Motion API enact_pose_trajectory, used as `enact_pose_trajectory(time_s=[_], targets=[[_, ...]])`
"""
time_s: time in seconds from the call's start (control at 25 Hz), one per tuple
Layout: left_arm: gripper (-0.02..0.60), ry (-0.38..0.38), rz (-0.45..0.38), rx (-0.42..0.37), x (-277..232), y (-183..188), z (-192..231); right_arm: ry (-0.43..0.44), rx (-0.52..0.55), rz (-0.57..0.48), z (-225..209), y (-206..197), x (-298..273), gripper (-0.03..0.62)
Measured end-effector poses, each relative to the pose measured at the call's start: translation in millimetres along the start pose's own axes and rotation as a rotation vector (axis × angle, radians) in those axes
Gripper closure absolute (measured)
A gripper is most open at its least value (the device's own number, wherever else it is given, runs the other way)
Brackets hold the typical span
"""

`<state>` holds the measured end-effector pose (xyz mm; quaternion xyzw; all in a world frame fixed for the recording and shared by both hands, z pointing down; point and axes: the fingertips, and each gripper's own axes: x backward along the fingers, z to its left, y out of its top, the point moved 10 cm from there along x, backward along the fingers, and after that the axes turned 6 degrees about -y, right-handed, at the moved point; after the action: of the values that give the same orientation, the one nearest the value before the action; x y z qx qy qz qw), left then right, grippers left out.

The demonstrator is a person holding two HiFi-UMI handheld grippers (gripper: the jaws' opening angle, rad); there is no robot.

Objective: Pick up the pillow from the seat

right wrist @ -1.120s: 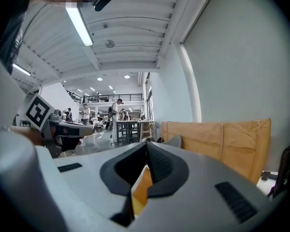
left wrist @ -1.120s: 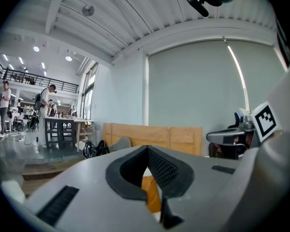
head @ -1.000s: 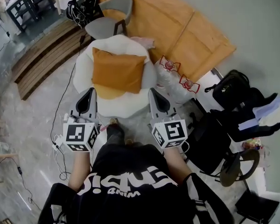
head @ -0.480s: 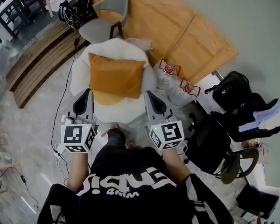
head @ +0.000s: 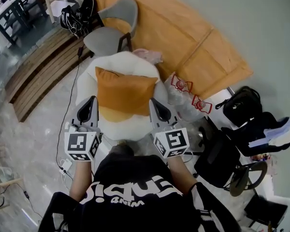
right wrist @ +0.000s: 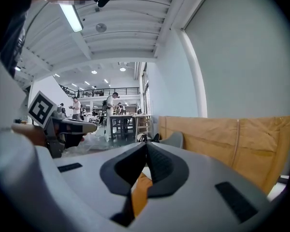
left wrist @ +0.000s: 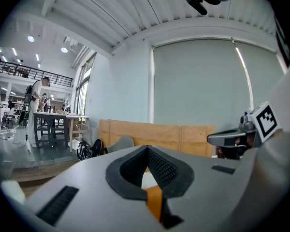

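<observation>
Head view first. Got two clear plastic bags (head: 186, 92) with red print slumped on the floor right of the white round seat (head: 89, 83); can't tell what's inside. Same for the black backpack (head: 241, 105) further right. Found the orange pillow (head: 125, 93) lying flat on that seat, with a paler orange bit poking out under its near edge. Got the left hand-held gripper (head: 88, 105) just beside the pillow's near left corner and the right hand-held gripper (head: 156, 105) at its near right corner, both pressed together, pinching nothing. Can't tell about contact. Grey marble-look floor (head: 34, 129), slatted wooden boards (head: 38, 66) on the left, a grey chair (head: 111, 33) behind the seat, big wooden panels (head: 183, 37) past that. White lettering on the black shirt (head: 135, 197), upside down, can't read it reliably.

Left gripper view: jaws tight together, nothing between, just a sliver of orange pillow showing through the gap. Big open hall beyond, with a table (left wrist: 53, 122) at far left, people standing near it, and pale walls.

Right gripper view: same deal, jaws closed and empty, orange peeking below. Wooden panels on the right, strip lights overhead.
</observation>
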<state>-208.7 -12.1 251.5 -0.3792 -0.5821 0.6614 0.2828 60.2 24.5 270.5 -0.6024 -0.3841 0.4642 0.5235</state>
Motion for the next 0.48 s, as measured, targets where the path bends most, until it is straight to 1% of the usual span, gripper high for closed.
enact_pose_trajectory(time_s=[0.24, 0.48], targets=[[0.572, 0.014, -0.034, -0.018, -24, 14, 35, -0.044, 0.022, -0.016, -1, 17, -29, 0.572], [0.572, 0.017, -0.074, -0.025, -43, 31, 43, -0.071, 0.044, -0.08, -18, 40, -48, 0.572]])
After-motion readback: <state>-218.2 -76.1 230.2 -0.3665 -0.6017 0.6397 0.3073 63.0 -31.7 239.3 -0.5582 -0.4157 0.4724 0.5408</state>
